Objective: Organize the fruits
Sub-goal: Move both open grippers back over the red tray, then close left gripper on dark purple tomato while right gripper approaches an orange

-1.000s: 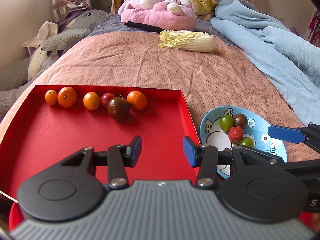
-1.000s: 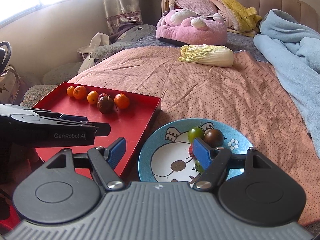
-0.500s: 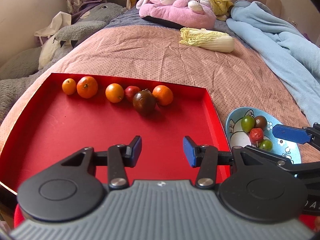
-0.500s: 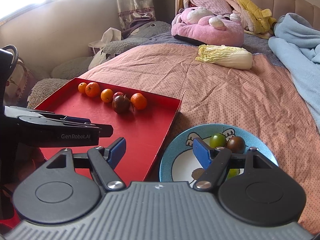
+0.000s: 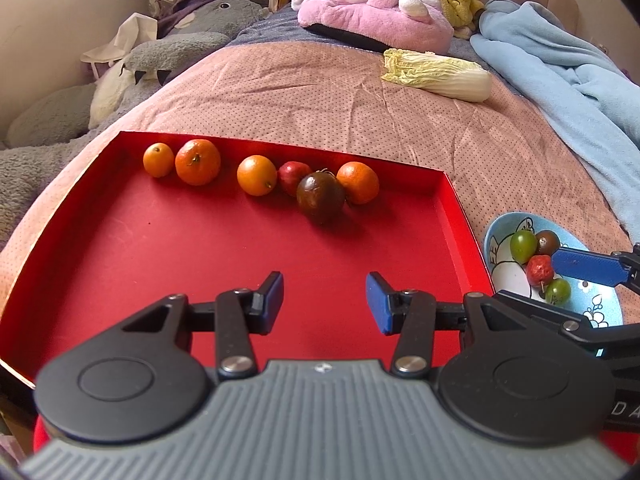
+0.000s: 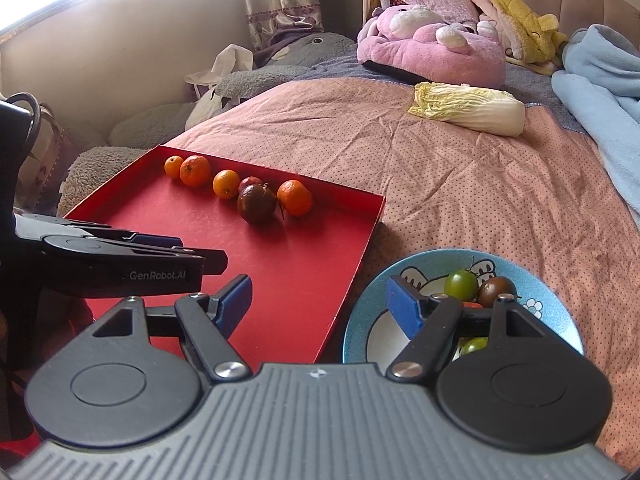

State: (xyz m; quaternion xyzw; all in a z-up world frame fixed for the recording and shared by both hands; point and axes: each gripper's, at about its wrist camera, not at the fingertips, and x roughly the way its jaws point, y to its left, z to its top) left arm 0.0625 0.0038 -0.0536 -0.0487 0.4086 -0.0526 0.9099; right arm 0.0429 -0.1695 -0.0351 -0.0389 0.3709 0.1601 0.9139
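Red tray (image 5: 120,248) on the bed (image 5: 320,96) holds six fruits along its far wall: four oranges (far-left small orange (image 5: 158,159), bigger orange (image 5: 197,161), middle orange (image 5: 257,175), right orange (image 5: 357,182)), one small red fruit (image 5: 293,172), and a dark tomato (image 5: 320,197) sitting just in front, touching or nearly touching its neighbours. Blue bowl (image 6: 552,320), just beside the tray's right edge, holds four: two green tomatoes (image 5: 523,241), one dark (image 5: 547,241), one red (image 5: 539,270). My read: roughly midway, six sorted, four to go, if the tray is the target; can't confirm which way it runs. Left gripper (image 5: 325,300) hovers over bare tray floor, fingers parted, nothing between them. Right gripper (image 6: 318,300) straddles the tray edge and bowl rim, fingers spread wide and empty, one blue pad over the bowl near the fruit, not gripping. Cabbage (image 5: 436,74) lies well apart up the bed, untouched.
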